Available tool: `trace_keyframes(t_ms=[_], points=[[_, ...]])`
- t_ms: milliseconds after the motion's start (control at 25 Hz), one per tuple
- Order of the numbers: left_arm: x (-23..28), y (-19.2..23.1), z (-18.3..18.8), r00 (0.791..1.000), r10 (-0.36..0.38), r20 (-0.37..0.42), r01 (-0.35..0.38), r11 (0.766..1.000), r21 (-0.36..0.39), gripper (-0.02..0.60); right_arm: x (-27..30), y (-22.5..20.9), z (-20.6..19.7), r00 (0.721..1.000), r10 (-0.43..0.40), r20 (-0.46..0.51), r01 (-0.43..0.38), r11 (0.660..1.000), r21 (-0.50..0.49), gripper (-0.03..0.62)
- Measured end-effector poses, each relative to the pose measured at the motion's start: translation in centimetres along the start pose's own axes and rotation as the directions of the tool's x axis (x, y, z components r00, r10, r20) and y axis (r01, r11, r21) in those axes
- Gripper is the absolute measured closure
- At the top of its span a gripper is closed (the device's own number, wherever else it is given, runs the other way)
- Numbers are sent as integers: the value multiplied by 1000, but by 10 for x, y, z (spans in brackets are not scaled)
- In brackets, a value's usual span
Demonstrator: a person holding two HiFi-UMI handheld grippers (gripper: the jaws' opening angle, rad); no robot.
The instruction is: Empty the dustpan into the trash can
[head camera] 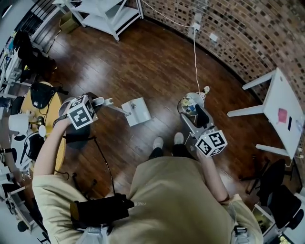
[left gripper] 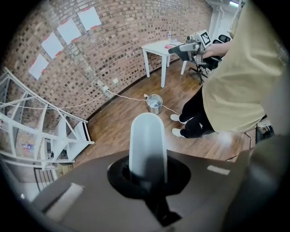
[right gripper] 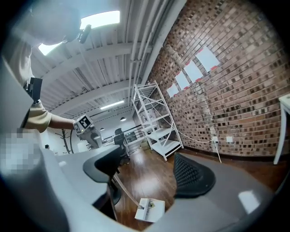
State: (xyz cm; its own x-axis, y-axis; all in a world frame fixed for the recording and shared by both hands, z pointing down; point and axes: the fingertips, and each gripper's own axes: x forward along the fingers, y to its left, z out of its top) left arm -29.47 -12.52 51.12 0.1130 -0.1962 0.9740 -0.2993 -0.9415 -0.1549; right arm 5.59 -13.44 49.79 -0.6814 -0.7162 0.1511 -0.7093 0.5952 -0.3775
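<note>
Two arms (head camera: 47,152) forward, left gripper (head camera: 101,101) clasping dustpan (head camera: 137,111), right gripper (head camera: 193,113) parted

This looks like a loft-style office or lab: a brick wall (head camera: 248,33), a dark wooden floor (head camera: 143,62), white metal shelving (head camera: 107,14), an office chair (head camera: 279,188) and ceiling tube lights (right gripper: 99,19).

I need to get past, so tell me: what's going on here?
A person is partway through the chore. The left gripper is shut on the dustpan handle, with the white dustpan at its lower end, in front of the person's shoes. The metal trash can stands to its right, and the dustpan is not over it yet. The right gripper is open and empty.
</note>
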Motion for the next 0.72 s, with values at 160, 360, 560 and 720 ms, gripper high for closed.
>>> trace_keyframes(t_ms=[160, 360, 560, 720], points=[[-36, 11, 33, 1000, 15, -10, -14, 998, 59, 580, -15, -8, 15, 999, -9, 35, 9, 1000, 2, 241], [-68, 24, 79, 1000, 4, 7, -4, 1000, 1, 580, -33, -18, 27, 997, -19, 75, 17, 999, 32, 250], [-82, 31, 120, 999, -24, 26, 26, 998, -64, 580, -61, -37, 37, 989, -68, 128, 61, 997, 57, 256], [-85, 39, 154, 998, -41, 44, 44, 996, -71, 580, -83, -54, 47, 977, -127, 169, 116, 991, 71, 260]])
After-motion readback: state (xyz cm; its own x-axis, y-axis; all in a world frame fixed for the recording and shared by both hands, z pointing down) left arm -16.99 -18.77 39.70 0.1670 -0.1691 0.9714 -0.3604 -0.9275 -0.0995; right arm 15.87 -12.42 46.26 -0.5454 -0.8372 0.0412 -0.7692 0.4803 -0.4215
